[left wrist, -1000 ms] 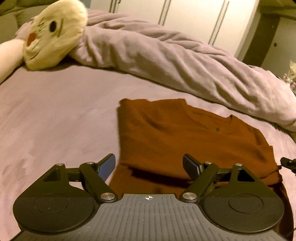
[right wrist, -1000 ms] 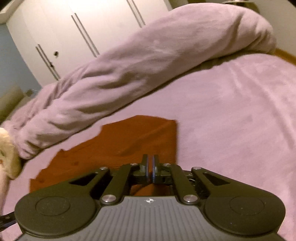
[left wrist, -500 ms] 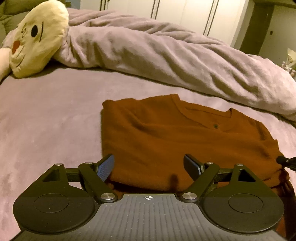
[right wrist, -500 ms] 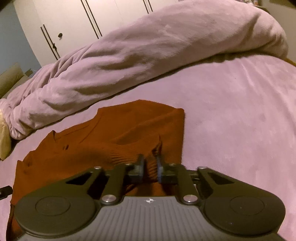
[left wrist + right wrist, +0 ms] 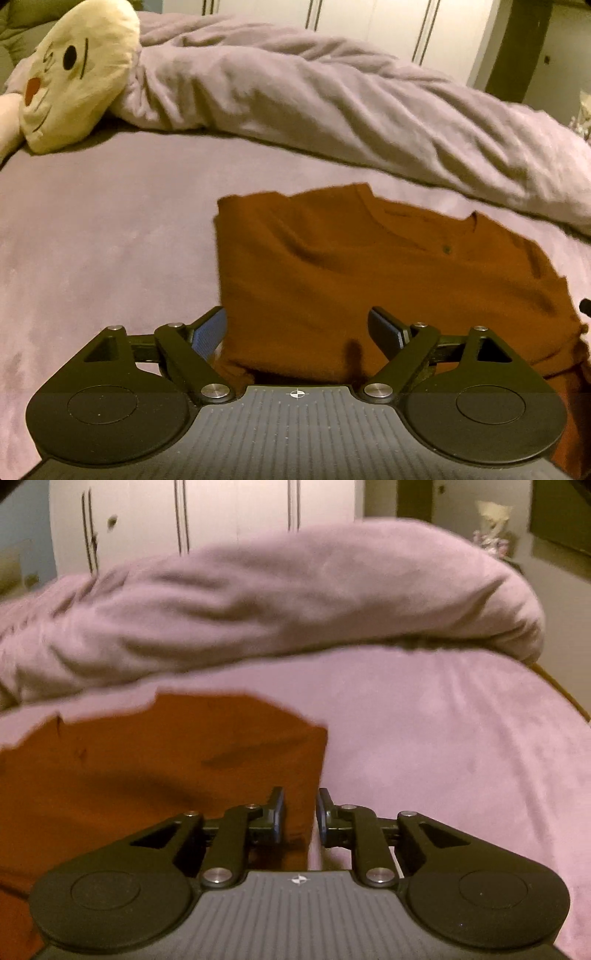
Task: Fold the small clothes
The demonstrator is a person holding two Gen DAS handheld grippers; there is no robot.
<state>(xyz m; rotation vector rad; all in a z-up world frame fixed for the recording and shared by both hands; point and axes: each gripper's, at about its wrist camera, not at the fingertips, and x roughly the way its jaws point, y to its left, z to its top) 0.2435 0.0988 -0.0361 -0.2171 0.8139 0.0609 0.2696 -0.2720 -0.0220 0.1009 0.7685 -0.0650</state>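
I let the right claw [image 5: 299, 812] finish opening off the sweater [image 5: 388, 277], apparently folded mid-frame on the bed [image 5: 92, 240]; the left claw [image 5: 297, 328] gapes, ready to straighten its lower edge.

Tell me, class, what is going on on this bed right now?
A person with a gripper in each hand is folding a rust-brown sweater that lies flat on the mauve bed cover. The right gripper is opening its jaws at the sweater's near edge, with a strip of the fabric between them. The left gripper hangs wide open over the sweater's near left corner, gripping nothing. A bunched duvet and a cream plush toy lie behind.
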